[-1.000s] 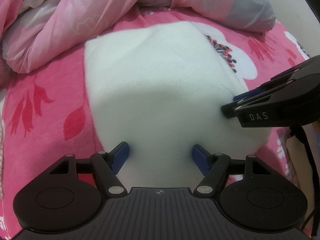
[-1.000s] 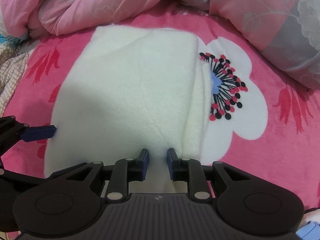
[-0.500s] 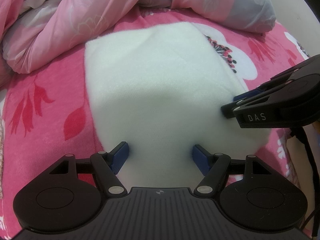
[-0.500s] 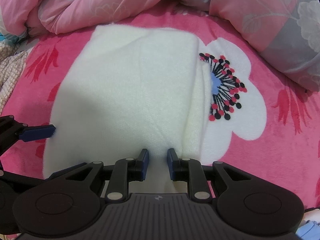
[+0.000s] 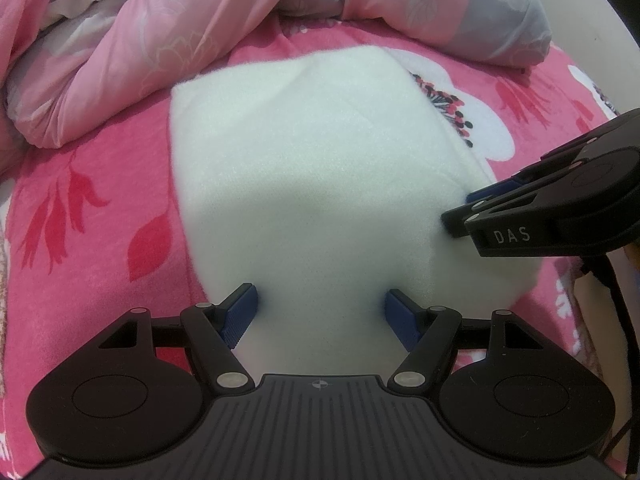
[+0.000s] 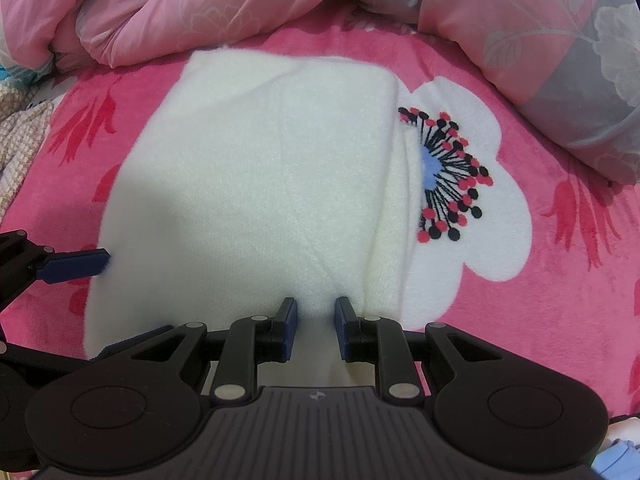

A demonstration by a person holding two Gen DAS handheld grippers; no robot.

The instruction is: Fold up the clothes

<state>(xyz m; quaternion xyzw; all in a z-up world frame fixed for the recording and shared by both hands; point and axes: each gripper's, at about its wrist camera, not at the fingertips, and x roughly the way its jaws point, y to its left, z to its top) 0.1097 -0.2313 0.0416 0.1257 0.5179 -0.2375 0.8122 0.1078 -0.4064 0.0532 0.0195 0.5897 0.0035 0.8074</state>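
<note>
A white fleece garment (image 5: 320,160) (image 6: 260,160) lies folded into a thick rectangle on the pink flowered bedspread (image 5: 100,220). My left gripper (image 5: 320,312) stands open, its blue pads set wide apart and sunk into the fleece at the garment's near edge. One of its fingers (image 6: 76,266) shows at the left of the right wrist view. My right gripper (image 6: 314,320) points steeply down at the near right corner, with its pads close together and a ridge of white fleece pinched between them. Its dark body (image 5: 560,208) reaches in from the right.
A bunched pink and grey duvet (image 5: 120,40) (image 6: 540,40) walls off the far side of the bed. A beige knit cloth (image 6: 20,148) lies at the left edge. Something light blue (image 6: 624,456) shows at the bottom right. A big white flower print (image 6: 480,220) lies right of the garment.
</note>
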